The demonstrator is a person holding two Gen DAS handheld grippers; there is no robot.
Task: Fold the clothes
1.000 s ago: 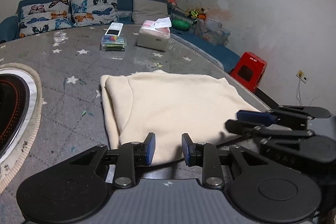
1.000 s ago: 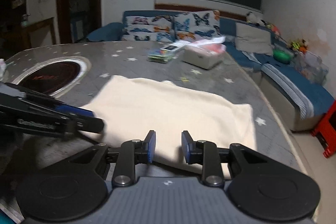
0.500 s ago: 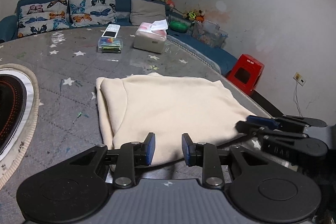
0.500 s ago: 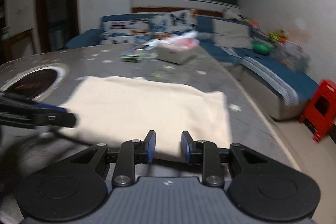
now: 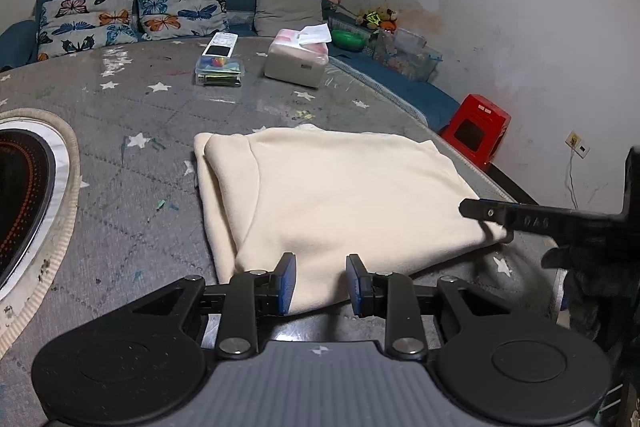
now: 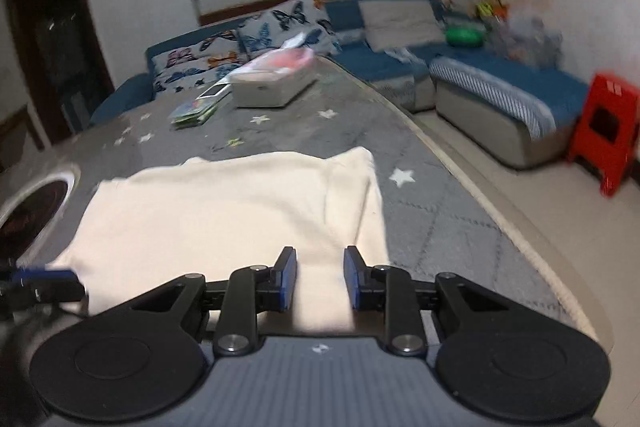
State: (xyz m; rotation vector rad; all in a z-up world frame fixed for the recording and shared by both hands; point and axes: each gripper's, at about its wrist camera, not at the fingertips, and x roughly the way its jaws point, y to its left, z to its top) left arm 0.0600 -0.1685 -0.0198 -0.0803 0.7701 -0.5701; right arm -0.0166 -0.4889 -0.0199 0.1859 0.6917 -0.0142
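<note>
Grey star-print table (image 5: 120, 107), cream garment (image 5: 340, 195), blue sofa (image 6: 500, 83), both jaws open.

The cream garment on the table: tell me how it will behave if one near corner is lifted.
The cream garment looks soft and layered, so it would likely droop and unfold. Its rounded edges suggest thick fleece, probably light. The grey table cover looks textured, so it may drag.
</note>
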